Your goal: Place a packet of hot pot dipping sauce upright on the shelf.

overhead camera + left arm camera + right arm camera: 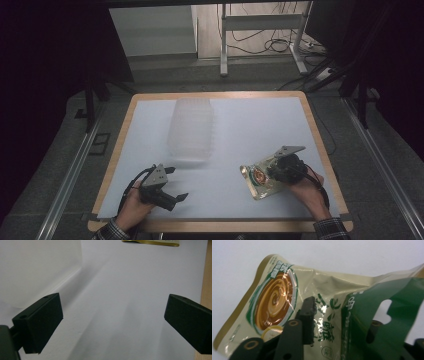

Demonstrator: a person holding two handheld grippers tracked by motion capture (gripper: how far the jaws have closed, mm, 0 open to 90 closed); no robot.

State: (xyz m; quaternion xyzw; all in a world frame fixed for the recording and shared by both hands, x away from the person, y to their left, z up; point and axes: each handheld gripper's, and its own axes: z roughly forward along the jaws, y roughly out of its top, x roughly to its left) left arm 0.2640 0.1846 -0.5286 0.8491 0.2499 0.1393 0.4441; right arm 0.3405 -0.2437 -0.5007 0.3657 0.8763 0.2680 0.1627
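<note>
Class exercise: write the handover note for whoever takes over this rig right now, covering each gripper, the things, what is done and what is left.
Right gripper: shut on the snack packet, gripping its near end over the table's right front.
Left gripper: open, holding nothing, at the left front.
Clear plastic container: mid-table, untouched.
Done: packet gripped.
Left: probably carrying the packet to the container.

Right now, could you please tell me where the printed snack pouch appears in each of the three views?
High view: the snack pouch lies near the table's front right, at the right gripper.
Left gripper view: only its gold edge peeks in at the top.
Right gripper view: it spans the middle of the picture, pinched between the black fingers.
Shared landmark: the white table cover, beneath the pouch everywhere.
</note>
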